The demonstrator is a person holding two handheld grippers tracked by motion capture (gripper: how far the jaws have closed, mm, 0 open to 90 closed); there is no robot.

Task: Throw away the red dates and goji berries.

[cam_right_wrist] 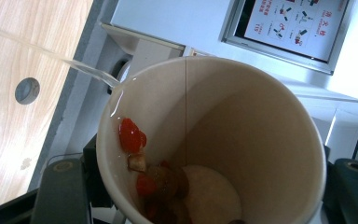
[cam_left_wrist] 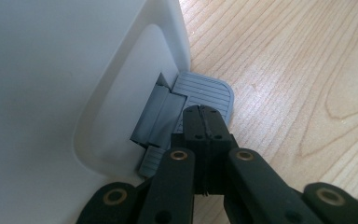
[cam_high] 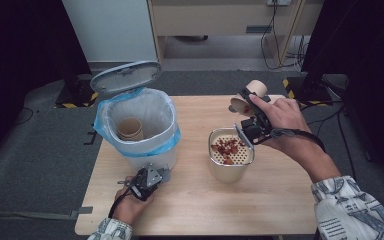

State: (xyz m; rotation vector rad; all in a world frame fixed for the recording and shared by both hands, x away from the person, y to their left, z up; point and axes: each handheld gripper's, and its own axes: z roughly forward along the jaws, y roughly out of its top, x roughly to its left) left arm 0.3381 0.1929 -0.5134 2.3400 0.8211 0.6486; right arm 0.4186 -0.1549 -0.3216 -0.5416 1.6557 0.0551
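A white pedal bin (cam_high: pixel 152 159) with a blue liner stands at the table's left, its grey lid (cam_high: pixel 125 76) raised. A paper cup (cam_high: pixel 130 128) lies inside it. My left gripper (cam_high: pixel 161 175) is shut, and its tip (cam_left_wrist: pixel 204 116) rests on the bin's grey ribbed pedal (cam_left_wrist: pixel 205 91). My right gripper (cam_high: pixel 249 106) is shut on a second paper cup (cam_high: pixel 245 98), tilted over a cream container (cam_high: pixel 226 170) with a perforated strainer insert. Red food bits (cam_high: pixel 226 148) lie on the strainer. Inside the held cup (cam_right_wrist: pixel 242 121), red and brown bits cling low, and a thin stream of liquid (cam_right_wrist: pixel 51 55) runs off its rim.
The wooden table (cam_high: pixel 270 200) has bare room at the front and right. Grey carpet surrounds it. Black stands and cables sit at the back right, beyond the far edge.
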